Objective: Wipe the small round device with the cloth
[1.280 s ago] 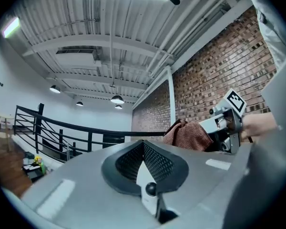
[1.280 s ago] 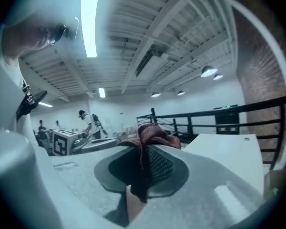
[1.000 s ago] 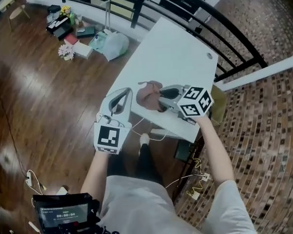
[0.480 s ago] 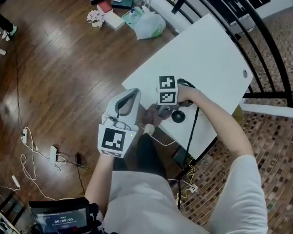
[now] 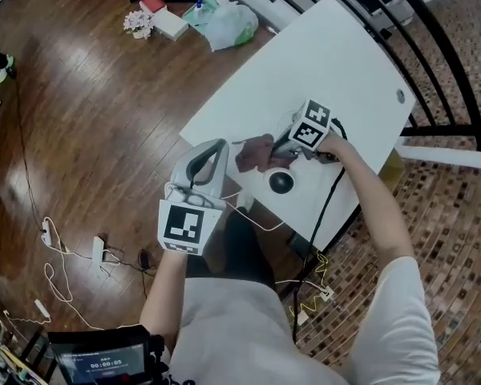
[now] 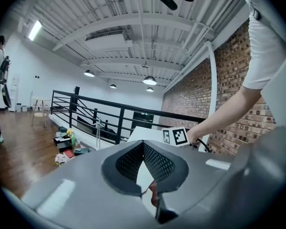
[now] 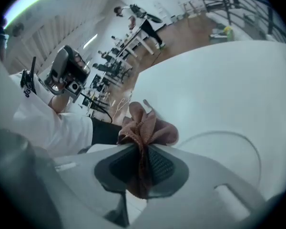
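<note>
Cloth (image 5: 253, 152), pinched in your right tool (image 5: 271, 156), has shifted farther away, just left of the round device (image 5: 281, 182); wiping seems unfinished. Left tool (image 5: 202, 167) is closed, empty.

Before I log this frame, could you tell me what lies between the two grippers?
The head view shows the brown cloth there, pinched in the right gripper, short of the left gripper.

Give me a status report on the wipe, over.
Left hand-held gripper shut, empty. Right hand-held gripper shut on cloth. Cloth beside small round device, not on it. Black cable runs close by.
</note>
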Demonstrator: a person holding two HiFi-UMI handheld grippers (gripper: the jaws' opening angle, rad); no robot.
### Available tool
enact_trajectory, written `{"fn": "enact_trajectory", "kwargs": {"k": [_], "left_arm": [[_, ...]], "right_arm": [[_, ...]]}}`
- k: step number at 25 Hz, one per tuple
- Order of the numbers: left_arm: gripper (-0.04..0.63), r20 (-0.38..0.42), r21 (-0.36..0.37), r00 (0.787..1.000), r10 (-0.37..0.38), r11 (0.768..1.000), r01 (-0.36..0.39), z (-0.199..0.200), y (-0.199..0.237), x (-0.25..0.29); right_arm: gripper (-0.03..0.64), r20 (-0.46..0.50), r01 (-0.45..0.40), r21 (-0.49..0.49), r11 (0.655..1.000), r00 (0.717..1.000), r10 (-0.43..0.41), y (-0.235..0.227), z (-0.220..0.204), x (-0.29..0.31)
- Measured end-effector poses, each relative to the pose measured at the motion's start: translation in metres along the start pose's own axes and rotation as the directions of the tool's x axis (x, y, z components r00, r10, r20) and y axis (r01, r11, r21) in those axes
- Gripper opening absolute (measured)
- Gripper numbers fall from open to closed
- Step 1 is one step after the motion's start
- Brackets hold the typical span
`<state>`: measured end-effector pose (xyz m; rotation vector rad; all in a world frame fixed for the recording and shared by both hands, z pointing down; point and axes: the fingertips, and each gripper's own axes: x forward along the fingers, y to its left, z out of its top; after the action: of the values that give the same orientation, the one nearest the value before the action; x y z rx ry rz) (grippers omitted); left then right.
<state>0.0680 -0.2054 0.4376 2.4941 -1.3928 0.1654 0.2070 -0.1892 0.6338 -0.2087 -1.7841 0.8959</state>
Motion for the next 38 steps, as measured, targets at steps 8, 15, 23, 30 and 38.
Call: {"fn": "enact_trajectory", "kwargs": {"k": [8,15,23,30,38], "left_arm": [[0.015,-0.022,0.022,0.994,-0.109,0.994,0.11,-0.002,-0.027,0.017],[0.015,-0.032,0.014,0.983,-0.178,0.984,0.179,0.004,-0.044,0.03],[0.015,-0.025,0.006,0.983,-0.18,0.984,0.18,0.01,-0.038,0.02],[0.015,-0.026,-0.015,0.989,-0.146,0.989,0.146,0.003,-0.016,0.005],[0.015,-0.032,-0.051,0.996,-0.08,0.996,0.078,0.0,0.025,-0.015]], "right_arm": [[0.034,0.455,0.142,0.271,0.952,0.853,-0.257,0.013,-0.072,-0.021],[0.034,0.628,0.103,0.618,0.779,0.532,-0.568,0.052,-0.106,0.005],[0.034,0.541,-0.132,0.838,0.529,0.314,-0.78,0.083,-0.098,0.037],[0.034,0.414,-0.369,0.876,0.31,0.247,-0.876,0.088,-0.09,0.048],[0.034,0.459,-0.351,0.863,0.362,0.25,-0.852,0.091,-0.018,0.049]]}}
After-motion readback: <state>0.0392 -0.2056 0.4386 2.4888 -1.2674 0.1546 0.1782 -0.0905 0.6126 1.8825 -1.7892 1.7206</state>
